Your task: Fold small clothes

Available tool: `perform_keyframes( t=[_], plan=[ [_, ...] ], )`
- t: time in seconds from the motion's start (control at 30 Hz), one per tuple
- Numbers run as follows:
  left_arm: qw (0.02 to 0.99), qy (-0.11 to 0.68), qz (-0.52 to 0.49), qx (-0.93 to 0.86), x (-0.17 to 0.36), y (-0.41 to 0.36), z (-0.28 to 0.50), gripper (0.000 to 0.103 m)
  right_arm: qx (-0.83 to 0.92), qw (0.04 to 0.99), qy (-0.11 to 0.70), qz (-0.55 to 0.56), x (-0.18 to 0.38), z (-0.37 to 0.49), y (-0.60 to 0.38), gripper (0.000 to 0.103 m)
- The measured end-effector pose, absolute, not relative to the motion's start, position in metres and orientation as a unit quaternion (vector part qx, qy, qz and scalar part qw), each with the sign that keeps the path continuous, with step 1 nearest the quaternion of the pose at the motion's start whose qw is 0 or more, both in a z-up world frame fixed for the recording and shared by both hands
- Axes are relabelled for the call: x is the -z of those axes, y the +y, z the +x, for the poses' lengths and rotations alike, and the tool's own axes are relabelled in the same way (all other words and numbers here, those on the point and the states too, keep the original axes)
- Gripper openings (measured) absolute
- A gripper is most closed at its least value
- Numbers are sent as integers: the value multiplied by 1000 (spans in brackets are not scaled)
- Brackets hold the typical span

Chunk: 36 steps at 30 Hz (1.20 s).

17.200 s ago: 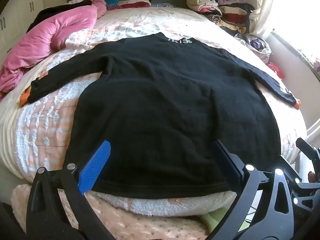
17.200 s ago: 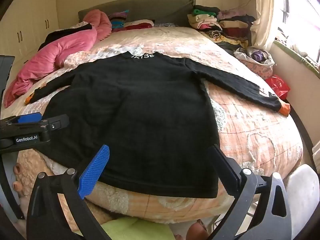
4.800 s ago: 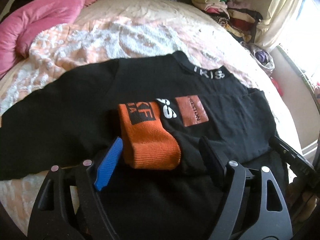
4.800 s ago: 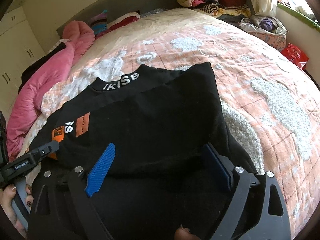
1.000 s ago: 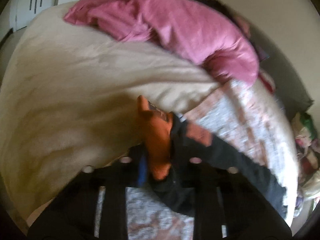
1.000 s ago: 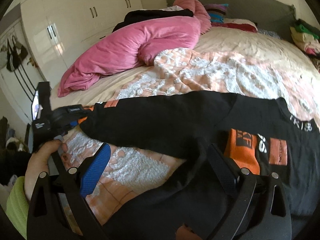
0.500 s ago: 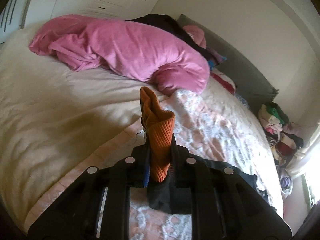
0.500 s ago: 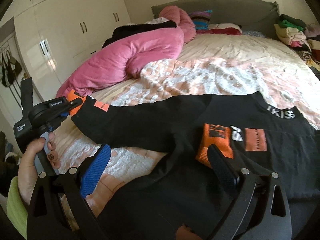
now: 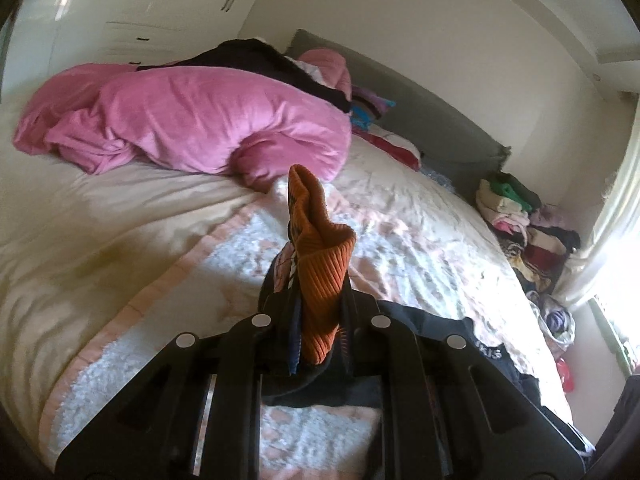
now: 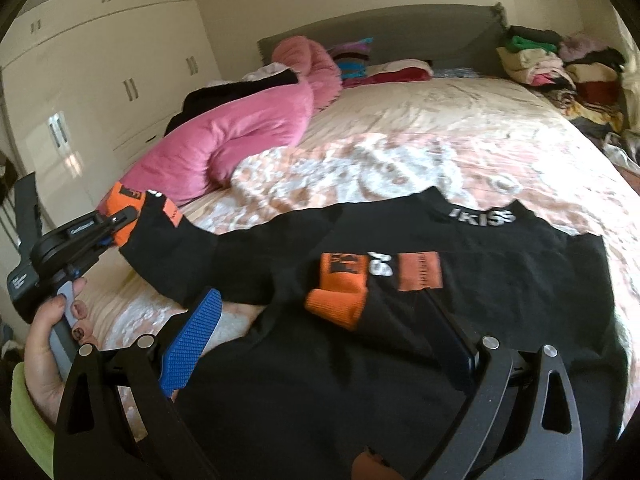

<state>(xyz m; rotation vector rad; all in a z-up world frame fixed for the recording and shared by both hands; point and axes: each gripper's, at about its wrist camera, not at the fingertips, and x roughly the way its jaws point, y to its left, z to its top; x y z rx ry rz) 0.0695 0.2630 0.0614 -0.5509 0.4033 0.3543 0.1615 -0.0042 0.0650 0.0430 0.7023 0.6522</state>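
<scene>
My left gripper [image 9: 320, 332] is clamped on the orange cuff [image 9: 320, 276] of the black sweater [image 10: 460, 280], which lies on the near side of the bed [image 10: 460, 120]. My right gripper [image 10: 320, 344] hangs wide and empty over its body. It's soft and limp, so I'd grip cuffs and hems.

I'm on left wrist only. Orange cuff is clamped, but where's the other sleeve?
Observer: The other sleeve's orange cuff lies folded across the black sweater, on its chest.
Operator: Right gripper doing anything?
Observer: The right gripper is open over the sweater's lower part, gripping nothing.
Operator: Is my sleeve off the bed?
Observer: Yes. From the right wrist, the left gripper holds the sleeve stretched out sideways, lifted above the bedspread.
</scene>
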Motion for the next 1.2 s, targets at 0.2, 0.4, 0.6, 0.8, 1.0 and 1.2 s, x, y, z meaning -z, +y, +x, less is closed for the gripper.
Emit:
perform_keyframes(
  t=[0.2,0.4,0.6,0.8,1.0,1.2],
  plan=[
    [937,197,-250,-146,-71,239,77,8,-294,893,339,48,-68,165,-35,97],
    [943,203,-240,-114,-78,216,85,8,-276,901,329,63,-76,163,-61,97],
    [945,205,-237,-92,-85,200,90,8,-261,908,320,73,-83,160,-81,97],
    [948,204,-237,-63,-91,184,93,8,-240,914,317,85,-85,159,-100,97],
    [950,208,-231,-34,-96,161,100,8,-224,918,312,100,-86,157,-120,97],
    [951,212,-226,-7,-100,141,107,8,-210,922,307,106,-86,155,-137,97]
  ],
)
